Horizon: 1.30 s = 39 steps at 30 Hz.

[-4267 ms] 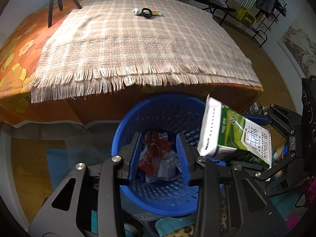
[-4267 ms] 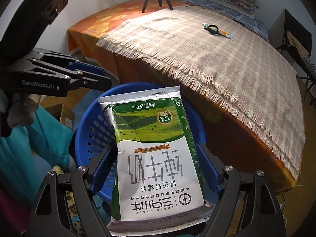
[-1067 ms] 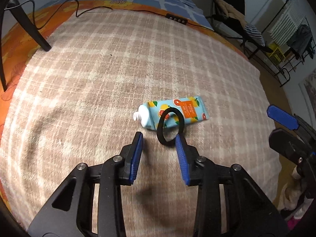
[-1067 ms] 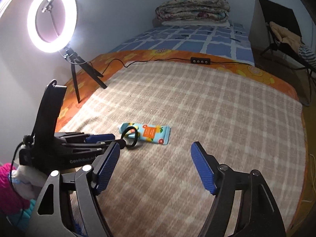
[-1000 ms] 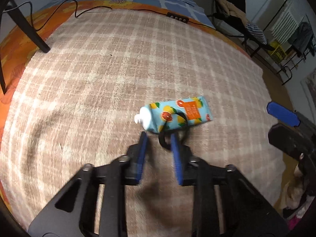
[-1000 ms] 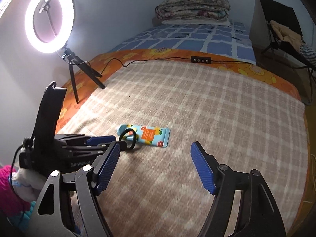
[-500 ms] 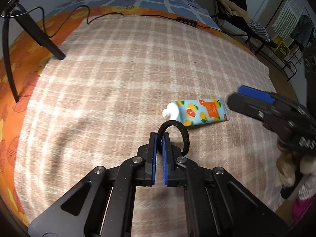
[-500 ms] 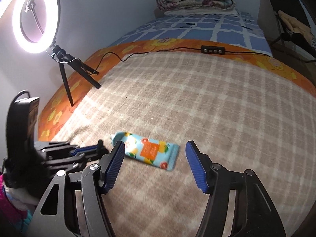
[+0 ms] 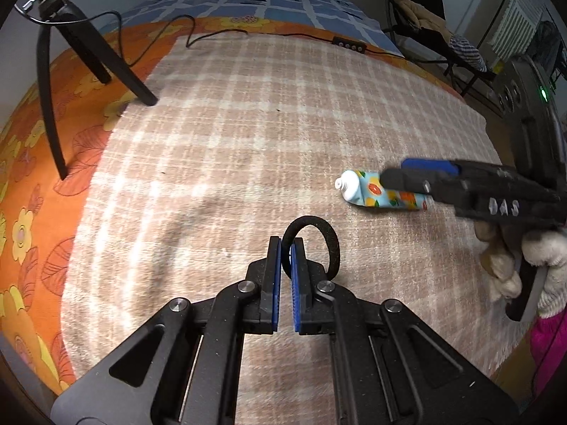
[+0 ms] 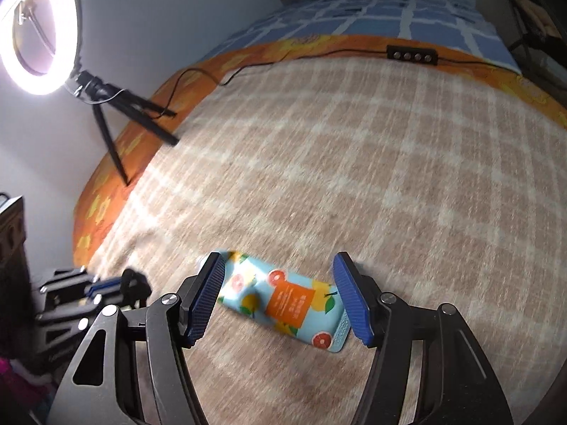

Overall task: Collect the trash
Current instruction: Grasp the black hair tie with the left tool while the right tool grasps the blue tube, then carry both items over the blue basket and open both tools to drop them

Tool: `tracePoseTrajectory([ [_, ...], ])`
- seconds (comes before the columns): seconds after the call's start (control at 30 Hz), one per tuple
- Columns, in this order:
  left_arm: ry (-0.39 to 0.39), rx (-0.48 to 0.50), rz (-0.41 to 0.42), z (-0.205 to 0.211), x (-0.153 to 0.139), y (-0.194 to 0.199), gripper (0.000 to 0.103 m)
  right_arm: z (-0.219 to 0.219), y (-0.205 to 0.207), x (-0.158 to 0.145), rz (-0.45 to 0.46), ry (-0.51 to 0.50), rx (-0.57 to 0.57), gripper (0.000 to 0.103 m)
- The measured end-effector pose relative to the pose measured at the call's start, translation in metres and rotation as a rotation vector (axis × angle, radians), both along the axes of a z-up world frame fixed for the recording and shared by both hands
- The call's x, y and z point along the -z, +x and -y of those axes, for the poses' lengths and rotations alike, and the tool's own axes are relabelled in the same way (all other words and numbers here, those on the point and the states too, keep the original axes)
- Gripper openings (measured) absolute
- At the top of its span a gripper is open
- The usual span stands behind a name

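Left gripper (image 9: 286,248): clenched on black hair tie (image 9: 313,244), lifted for binning. Right gripper (image 10: 278,292): released, jaws just narrowing, straddling fruit-print tube (image 10: 283,302) mid-blanket (image 10: 354,177) to grasp.

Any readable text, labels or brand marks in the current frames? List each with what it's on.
Nothing reads cleanly.
Tube, orange label: lines of print, too blurred to read.
Right claw body, left wrist view: pale raised marks on its side, not legible as characters.
Left claw body, right wrist view: faint lettering low on its side, too dark and blurred to read.
Hair tie, blanket, ring light: no text.
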State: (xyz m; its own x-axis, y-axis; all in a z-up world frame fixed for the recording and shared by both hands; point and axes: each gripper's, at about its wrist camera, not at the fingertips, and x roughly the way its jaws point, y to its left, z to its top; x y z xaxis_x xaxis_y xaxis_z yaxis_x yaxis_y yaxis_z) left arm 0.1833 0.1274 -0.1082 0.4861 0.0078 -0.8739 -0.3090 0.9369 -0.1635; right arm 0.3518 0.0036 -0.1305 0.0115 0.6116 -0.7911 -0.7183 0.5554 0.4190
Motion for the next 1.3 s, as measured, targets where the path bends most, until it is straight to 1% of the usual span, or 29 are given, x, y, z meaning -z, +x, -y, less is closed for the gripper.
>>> tracePoseTrajectory([
  [0.07, 0.003, -0.005, 0.008, -0.003, -0.004, -0.004, 0.003, -0.002, -0.012, -0.001, 0.011, -0.029, -0.059, 0.063],
  [0.17, 0.012, -0.009, 0.014, -0.005, -0.009, -0.009, 0.003, -0.008, -0.033, -0.003, 0.09, -0.086, -0.138, 0.063],
  [0.3, 0.018, -0.019, 0.012, -0.01, -0.011, -0.015, 0.003, -0.022, -0.05, -0.002, 0.24, -0.159, -0.143, 0.062],
  [0.43, 0.03, -0.016, 0.011, -0.01, -0.014, -0.021, 0.003, -0.032, -0.057, 0.002, 0.321, -0.184, -0.142, 0.062],
  [0.47, 0.033, -0.016, 0.013, -0.01, -0.015, -0.023, 0.003, -0.036, -0.058, 0.003, 0.333, -0.191, -0.143, 0.06],
  [0.5, 0.036, -0.015, 0.014, -0.01, -0.016, -0.024, 0.003, -0.036, -0.059, 0.002, 0.338, -0.191, -0.137, 0.05],
  [0.53, 0.038, -0.015, 0.016, -0.01, -0.017, -0.026, 0.003, -0.037, -0.058, 0.001, 0.333, -0.19, -0.132, 0.035],
  [0.57, 0.038, -0.015, 0.018, -0.009, -0.018, -0.027, 0.003, -0.036, -0.057, 0.0, 0.316, -0.186, -0.126, 0.024],
  [0.6, 0.037, -0.015, 0.02, -0.01, -0.019, -0.03, 0.003, -0.035, -0.055, 0.0, 0.299, -0.182, -0.122, 0.006],
  [0.73, 0.042, -0.007, 0.034, -0.004, -0.028, -0.035, 0.003, -0.028, -0.062, -0.002, 0.306, -0.195, -0.1, 0.006],
  [0.9, 0.054, 0.01, 0.056, 0.008, -0.042, -0.048, 0.003, -0.011, -0.074, -0.018, 0.297, -0.15, -0.057, 0.005],
  [1.0, 0.067, 0.024, 0.069, 0.016, -0.051, -0.059, 0.003, -0.001, -0.089, -0.033, 0.314, -0.135, -0.06, 0.005],
  [1.1, 0.069, 0.034, 0.083, 0.023, -0.059, -0.072, 0.003, 0.009, -0.107, -0.045, 0.312, -0.118, -0.065, 0.005],
  [1.2, 0.058, 0.044, 0.09, 0.029, -0.064, -0.086, 0.003, 0.018, -0.126, -0.053, 0.33, -0.125, -0.079, 0.005],
  [1.3, 0.067, 0.071, 0.092, 0.041, -0.067, -0.103, 0.003, 0.03, -0.151, -0.062, 0.341, -0.128, -0.084, 0.005],
])
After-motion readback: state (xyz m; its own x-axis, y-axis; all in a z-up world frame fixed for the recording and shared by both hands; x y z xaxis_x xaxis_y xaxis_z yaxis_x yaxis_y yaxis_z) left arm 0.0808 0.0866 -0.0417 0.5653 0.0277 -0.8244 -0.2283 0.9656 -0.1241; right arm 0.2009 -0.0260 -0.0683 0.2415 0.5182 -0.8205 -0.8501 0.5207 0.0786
